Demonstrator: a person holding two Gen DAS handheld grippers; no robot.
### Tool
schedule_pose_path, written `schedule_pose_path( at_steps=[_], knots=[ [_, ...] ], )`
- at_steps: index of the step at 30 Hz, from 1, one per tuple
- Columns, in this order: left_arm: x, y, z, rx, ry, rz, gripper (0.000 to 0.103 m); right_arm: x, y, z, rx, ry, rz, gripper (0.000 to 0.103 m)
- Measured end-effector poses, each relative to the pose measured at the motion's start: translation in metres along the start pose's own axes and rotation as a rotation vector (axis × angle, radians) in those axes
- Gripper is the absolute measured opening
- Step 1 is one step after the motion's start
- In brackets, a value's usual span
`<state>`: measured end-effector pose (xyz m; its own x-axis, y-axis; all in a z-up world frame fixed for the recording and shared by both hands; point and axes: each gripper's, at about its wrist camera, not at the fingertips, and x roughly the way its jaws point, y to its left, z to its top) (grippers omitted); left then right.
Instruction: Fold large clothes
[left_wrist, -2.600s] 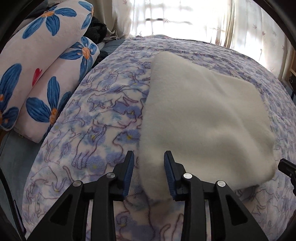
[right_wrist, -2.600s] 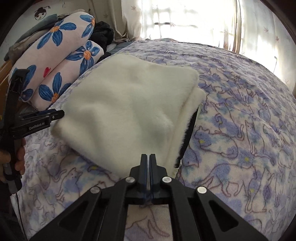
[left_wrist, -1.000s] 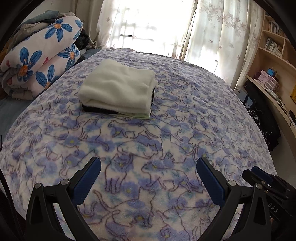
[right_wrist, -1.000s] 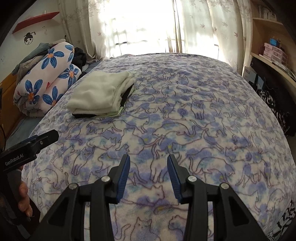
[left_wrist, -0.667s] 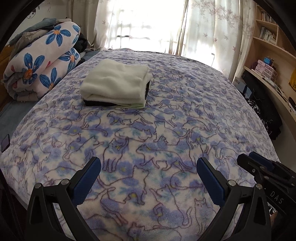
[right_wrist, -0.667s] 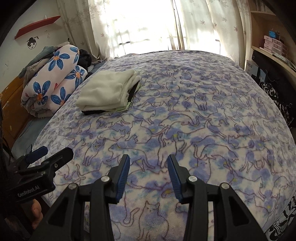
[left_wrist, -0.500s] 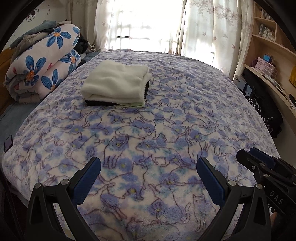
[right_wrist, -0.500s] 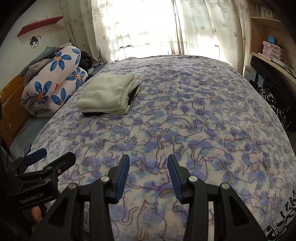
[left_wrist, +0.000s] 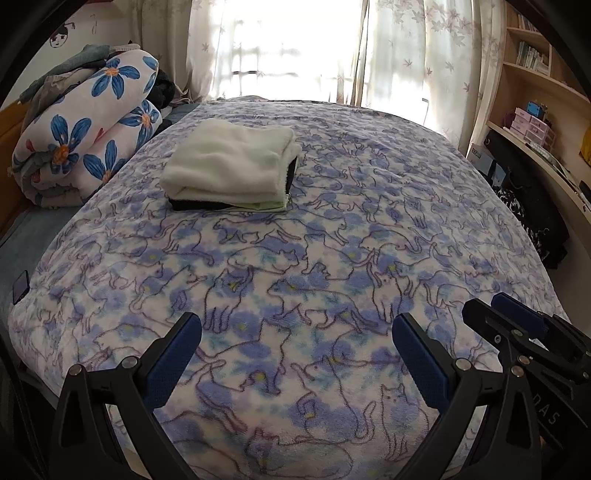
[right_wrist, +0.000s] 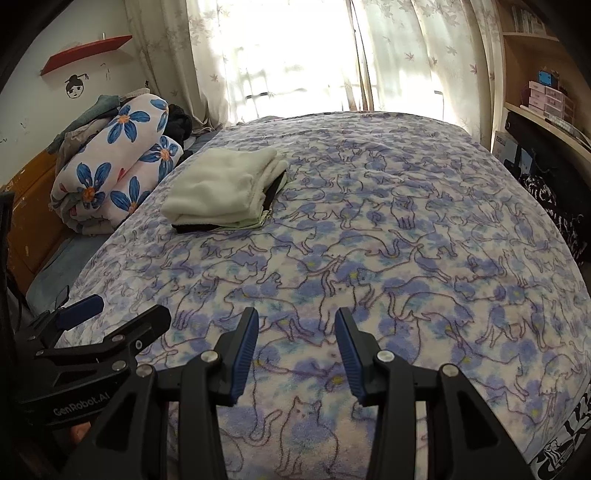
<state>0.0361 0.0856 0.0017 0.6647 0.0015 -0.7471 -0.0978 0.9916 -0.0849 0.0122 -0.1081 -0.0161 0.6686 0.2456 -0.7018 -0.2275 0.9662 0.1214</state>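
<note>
Looking down my left gripper (left_wrist: 297, 354), I see both jaws spread wide with nothing between them, hanging over the near part of the cat-print blanket (left_wrist: 332, 266); the folded cream garment (left_wrist: 229, 162) lies well away, toward the far left part of the bed, a neat squared stack with a dark layer and a pale green edge showing under it; just beside it, off the blanket's left edge, is the rolled flower-print quilt (left_wrist: 85, 136); my other tool shows at the lower right corner of this view.

From my right gripper (right_wrist: 293, 354) the story is the same; its jaws stand partly apart and hold nothing, poised above the blanket's near edge; the cream garment (right_wrist: 225, 188) lies far up on the left, apart from both claws, with the quilt (right_wrist: 118, 162) close by its side; shelves (right_wrist: 546, 96) line the right wall.

I judge the fold finished, since the stack lies flat and square; the thing to do well now is to keep both claws clear of it, so no finger catches an edge and drags the layers askew; if another garment follows, I should spread it on the bare middle of the blanket.
</note>
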Motion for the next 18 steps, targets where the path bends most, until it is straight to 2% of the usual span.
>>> schedule_pose_path(
  at_steps=[18],
  knots=[
    [-0.0016,-0.0033,0.0006,0.016,-0.017,0.020,0.102,-0.0013,-0.0005,0.0002,-0.003,-0.009,-0.003,0.043]
  ],
)
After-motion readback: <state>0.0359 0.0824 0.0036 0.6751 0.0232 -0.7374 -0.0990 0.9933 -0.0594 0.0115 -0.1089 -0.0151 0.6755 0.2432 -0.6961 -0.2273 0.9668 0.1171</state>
